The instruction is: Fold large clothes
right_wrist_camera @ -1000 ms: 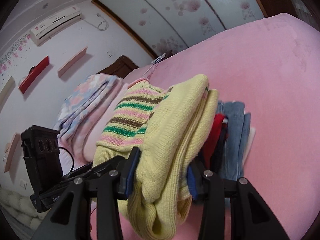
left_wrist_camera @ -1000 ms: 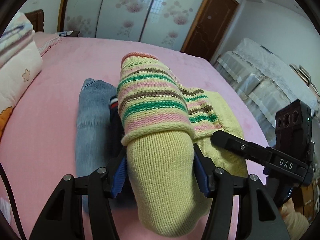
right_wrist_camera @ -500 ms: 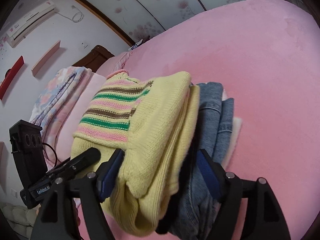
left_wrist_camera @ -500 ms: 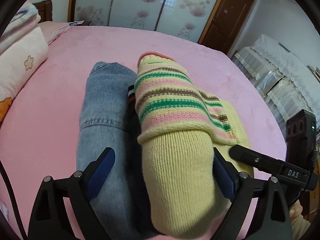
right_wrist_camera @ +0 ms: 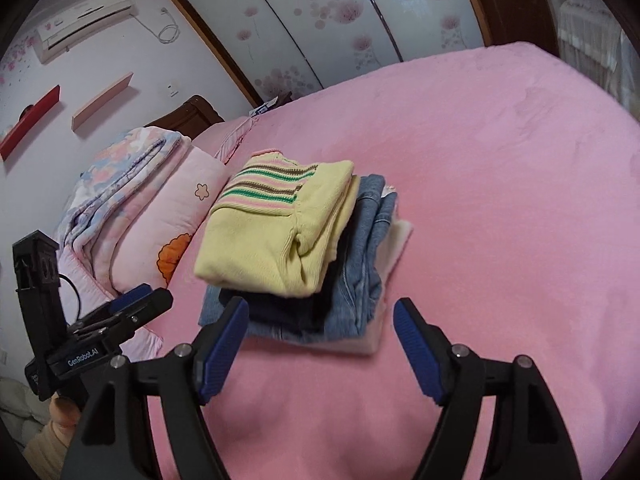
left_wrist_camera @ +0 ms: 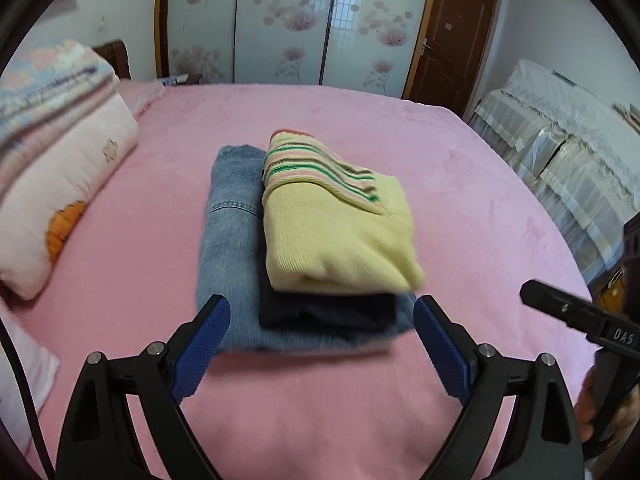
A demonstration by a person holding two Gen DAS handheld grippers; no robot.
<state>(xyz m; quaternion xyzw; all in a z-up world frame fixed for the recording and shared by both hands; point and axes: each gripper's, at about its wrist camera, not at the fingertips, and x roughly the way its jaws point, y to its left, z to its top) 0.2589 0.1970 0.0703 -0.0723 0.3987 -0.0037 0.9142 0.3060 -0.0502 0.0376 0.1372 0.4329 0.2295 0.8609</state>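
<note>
A folded yellow sweater (left_wrist_camera: 336, 236) with pink, green and brown stripes lies on top of a stack of folded clothes on the pink bed (left_wrist_camera: 160, 208). Under it are a dark garment (left_wrist_camera: 328, 310) and blue jeans (left_wrist_camera: 230, 224). In the right wrist view the sweater (right_wrist_camera: 272, 236) tops the same stack, with jeans (right_wrist_camera: 360, 264) and a white piece (right_wrist_camera: 394, 252) below. My left gripper (left_wrist_camera: 320, 344) is open and empty, just in front of the stack. My right gripper (right_wrist_camera: 320, 344) is open and empty, also short of the stack.
A pink pillow and folded quilts (left_wrist_camera: 52, 168) lie at the bed's left side. Covered furniture (left_wrist_camera: 560, 152) stands past the bed's right edge. A flowered wardrobe (left_wrist_camera: 288, 28) and a brown door (left_wrist_camera: 448, 40) are behind. The other gripper's body (left_wrist_camera: 592, 328) shows at right.
Both grippers opened, let go of the yellow sweater and pulled back. The sweater now rests on the stack.
</note>
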